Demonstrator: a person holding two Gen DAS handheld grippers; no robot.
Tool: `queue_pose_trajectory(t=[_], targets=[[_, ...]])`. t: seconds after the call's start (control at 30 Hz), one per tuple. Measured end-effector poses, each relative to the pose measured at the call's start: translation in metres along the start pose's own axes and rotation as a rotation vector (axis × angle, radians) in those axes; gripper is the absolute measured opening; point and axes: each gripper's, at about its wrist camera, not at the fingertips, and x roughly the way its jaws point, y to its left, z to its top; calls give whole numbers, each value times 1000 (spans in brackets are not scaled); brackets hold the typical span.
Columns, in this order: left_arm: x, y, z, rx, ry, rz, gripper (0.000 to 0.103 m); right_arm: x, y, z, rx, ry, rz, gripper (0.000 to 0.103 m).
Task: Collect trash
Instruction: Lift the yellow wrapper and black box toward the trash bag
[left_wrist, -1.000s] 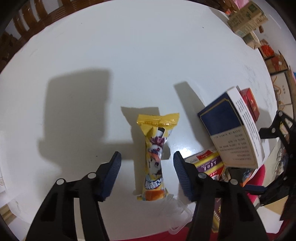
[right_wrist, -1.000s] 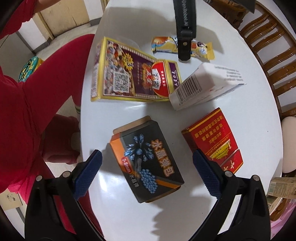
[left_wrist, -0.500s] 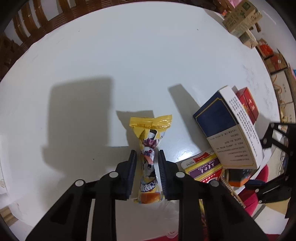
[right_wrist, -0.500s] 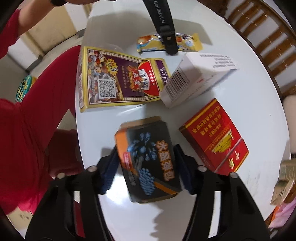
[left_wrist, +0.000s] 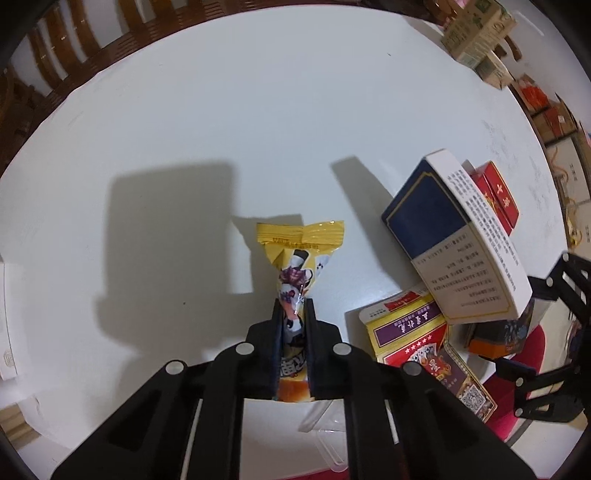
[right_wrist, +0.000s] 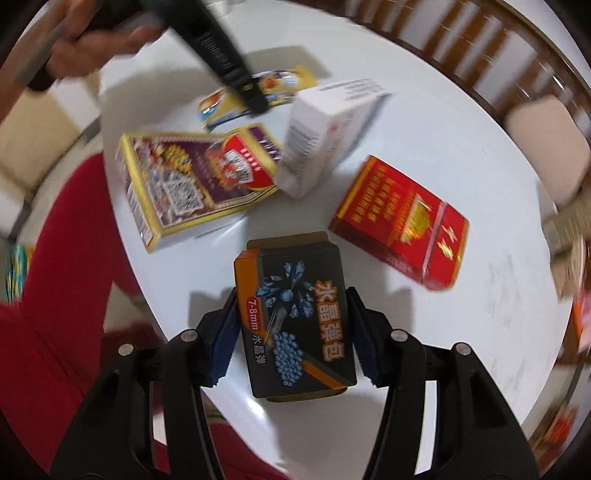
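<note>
Left tongs (left_wrist: 292, 325) pinch the yellow snack wrapper (left_wrist: 297, 280); right tongs (right_wrist: 291, 332) clamp the black gel-bead box (right_wrist: 295, 314). Lift both straight up off the tabletop (left_wrist: 221, 129), clear of the leaning white carton (right_wrist: 325, 122).

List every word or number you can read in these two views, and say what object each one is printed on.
"水晶弹包": black and orange box, large characters.
"7-8mm 水晶弹": same box, smaller print.
White and navy box: fine print, too small to read.
Red carton: gold characters, blurred.
Purple and yellow box: text and QR code, blurred.
Yellow snack wrapper: lettering hidden by the gripper.
</note>
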Motion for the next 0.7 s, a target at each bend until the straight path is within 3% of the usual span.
queue_pose_trajectory(t=[0.33,0.7], targets=[[-45,1,-21,-45,-110,16,11,-34,-1,-15,157,-58,-121,54],[-138,14,-64,-28,-285,28,11,-143,13,-17,253,-283,-287,54]])
